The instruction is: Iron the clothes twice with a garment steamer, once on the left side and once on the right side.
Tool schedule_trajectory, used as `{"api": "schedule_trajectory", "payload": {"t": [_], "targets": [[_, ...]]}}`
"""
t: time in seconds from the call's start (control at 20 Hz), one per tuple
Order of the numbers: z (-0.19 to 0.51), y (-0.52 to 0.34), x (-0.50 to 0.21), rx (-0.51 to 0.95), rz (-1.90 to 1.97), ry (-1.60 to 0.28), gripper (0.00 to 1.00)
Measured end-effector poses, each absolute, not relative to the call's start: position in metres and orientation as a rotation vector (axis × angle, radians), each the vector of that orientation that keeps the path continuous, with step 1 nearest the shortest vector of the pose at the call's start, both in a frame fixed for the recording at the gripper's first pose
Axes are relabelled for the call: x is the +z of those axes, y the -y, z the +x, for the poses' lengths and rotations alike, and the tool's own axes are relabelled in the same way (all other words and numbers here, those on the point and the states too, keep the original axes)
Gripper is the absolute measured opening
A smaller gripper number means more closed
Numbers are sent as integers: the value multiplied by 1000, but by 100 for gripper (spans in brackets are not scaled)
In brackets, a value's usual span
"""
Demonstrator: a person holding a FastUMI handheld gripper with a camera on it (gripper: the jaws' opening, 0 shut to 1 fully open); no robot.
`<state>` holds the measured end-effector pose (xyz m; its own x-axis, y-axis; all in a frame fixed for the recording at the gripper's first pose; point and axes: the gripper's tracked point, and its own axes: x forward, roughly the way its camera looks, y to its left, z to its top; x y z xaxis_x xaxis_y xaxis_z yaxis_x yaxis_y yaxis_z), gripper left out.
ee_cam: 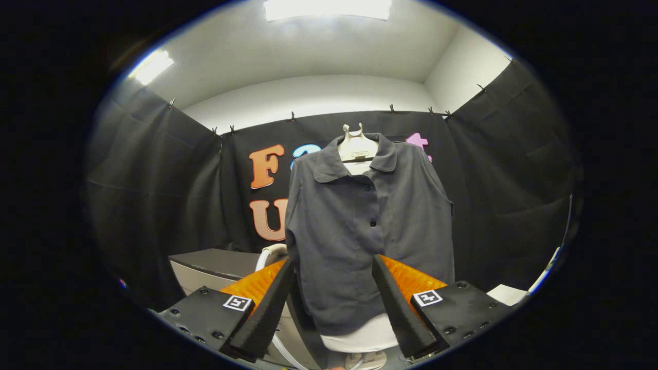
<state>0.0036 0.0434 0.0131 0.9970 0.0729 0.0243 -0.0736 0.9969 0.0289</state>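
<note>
Two fingers of my tool stood spread wide with nothing pinched between them. Straight ahead and beyond them hung the grey shirt on its hanger, long axis running up and down, hem dropping into the gap between the fingers. A white hose curled just beside the left finger; the steamer head I could not make out. I held the tool level, facing the shirt's buttoned front squarely.

A dark grey buttoned shirt hangs on a pale hanger just ahead of the gripper, whose fingers stand spread apart and empty, the shirt's lower front showing between them. A white hose curves beside a grey cabinet behind the left finger.
</note>
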Motion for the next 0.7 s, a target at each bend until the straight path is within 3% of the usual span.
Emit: {"api": "schedule_trajectory", "payload": {"t": [0.5,0.7], "targets": [[46,-112,43,156,-86,10,98],[83,-180,58,273,-61,2,98]]}}
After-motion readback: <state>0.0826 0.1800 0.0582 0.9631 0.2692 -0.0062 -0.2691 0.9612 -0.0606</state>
